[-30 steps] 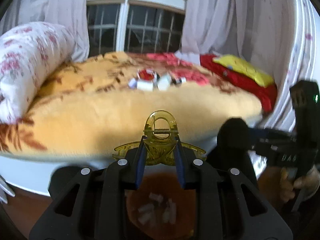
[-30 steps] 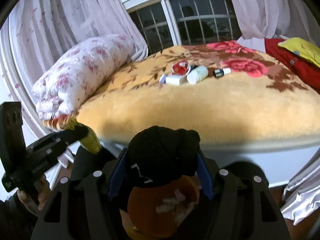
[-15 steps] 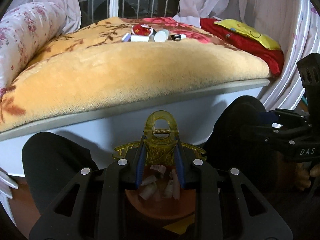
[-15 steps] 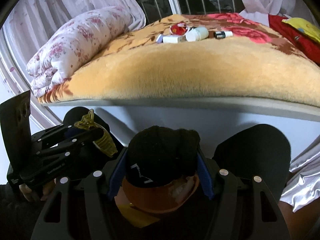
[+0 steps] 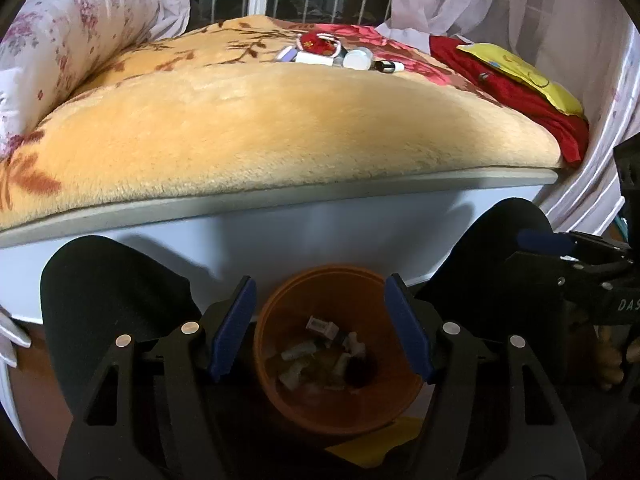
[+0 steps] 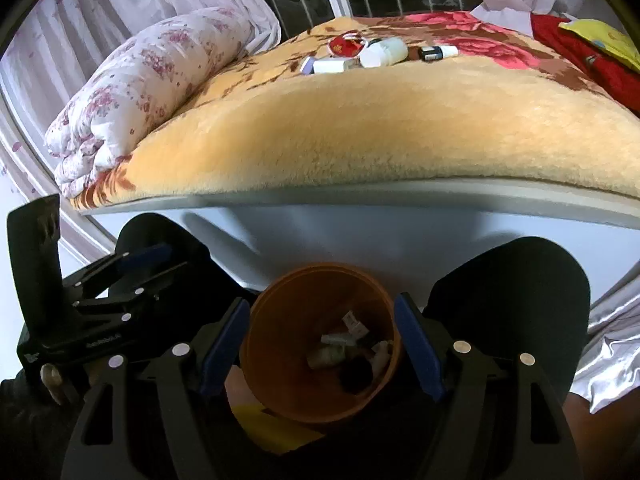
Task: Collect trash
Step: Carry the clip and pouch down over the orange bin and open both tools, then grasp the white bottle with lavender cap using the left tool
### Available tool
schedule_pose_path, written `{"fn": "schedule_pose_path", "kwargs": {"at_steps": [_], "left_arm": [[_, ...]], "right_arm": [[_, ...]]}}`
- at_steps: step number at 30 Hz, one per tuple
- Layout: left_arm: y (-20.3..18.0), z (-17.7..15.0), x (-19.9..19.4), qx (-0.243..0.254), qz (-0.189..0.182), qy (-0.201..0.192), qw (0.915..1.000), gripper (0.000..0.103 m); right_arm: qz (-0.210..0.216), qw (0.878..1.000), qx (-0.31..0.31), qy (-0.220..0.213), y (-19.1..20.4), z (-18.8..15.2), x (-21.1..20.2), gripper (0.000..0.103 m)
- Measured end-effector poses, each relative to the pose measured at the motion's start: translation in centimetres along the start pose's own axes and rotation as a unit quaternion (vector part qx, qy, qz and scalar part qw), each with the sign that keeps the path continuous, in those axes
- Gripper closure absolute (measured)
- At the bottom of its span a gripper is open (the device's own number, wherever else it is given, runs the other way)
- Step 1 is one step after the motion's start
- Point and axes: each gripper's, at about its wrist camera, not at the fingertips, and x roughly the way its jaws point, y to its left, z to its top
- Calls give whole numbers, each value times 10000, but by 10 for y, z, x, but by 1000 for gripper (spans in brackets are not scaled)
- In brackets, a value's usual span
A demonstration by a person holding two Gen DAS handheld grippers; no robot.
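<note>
- left gripper (image 5: 320, 328) over the orange bin (image 5: 280, 384); fingers (image 5: 234, 324) spread wide, nothing between them.
- right gripper (image 6: 322, 344) above the same bin (image 6: 260, 360), fingers (image 6: 220, 344) also wide and empty.
- bin sits on the floor below the bed edge (image 5: 280, 204), between two dark knees; small white scraps (image 5: 298, 350) and a dark lump lie at its bottom.
- more trash on the blanket (image 6: 360, 120), far side: white bottle (image 6: 384, 52), red packet (image 6: 344, 46), small vial (image 6: 438, 53) (clustered, touching).
- judgement: lift clear of the bin rim first, then reach for one item at a time and close on its narrow axis.
- unclear: bin contents blurred; yellow sheet (image 5: 372, 444) under the bin partly hidden.
</note>
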Motion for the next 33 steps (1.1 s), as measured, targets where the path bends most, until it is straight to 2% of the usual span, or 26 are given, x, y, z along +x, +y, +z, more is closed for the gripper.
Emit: {"fn": "schedule_pose_path", "kwargs": {"at_steps": [5,9,13,15,18,20,22,26,29,33], "left_arm": [[-3,10,-6,187,169,-156,9996,35],[-11,32,-10,375,220,-357,9984,31],[-15,77,-6,434,326,-656,9964,23],[-13,108,2,402,300,-752,9959,23],[-8,153,22,394,496,-847,9944,20],[4,189,46,223,582,-757,9952,18],[17,211,66,-68,639,-616,9960,18],[49,255,112,-803,443,-274,9954,18],[52,269,133,-815,568,-150,9949,18],[47,273,151,-399,850,116,9955,18]], "right_arm": [[-27,9998,37,-177,-6,12,-7,26],[-30,9992,145,-367,-15,27,-12,24],[46,9974,354,-629,-29,43,-17,20],[97,9959,492,-747,-37,49,-19,18],[152,9944,622,-845,-47,57,-19,18],[158,9939,670,-857,-52,60,-17,18],[142,9936,713,-864,-57,63,-14,18],[91,9937,748,-827,-65,64,-7,18],[110,9935,843,-760,-73,65,-2,18],[109,9925,966,-743,-82,65,-1,18]]}}
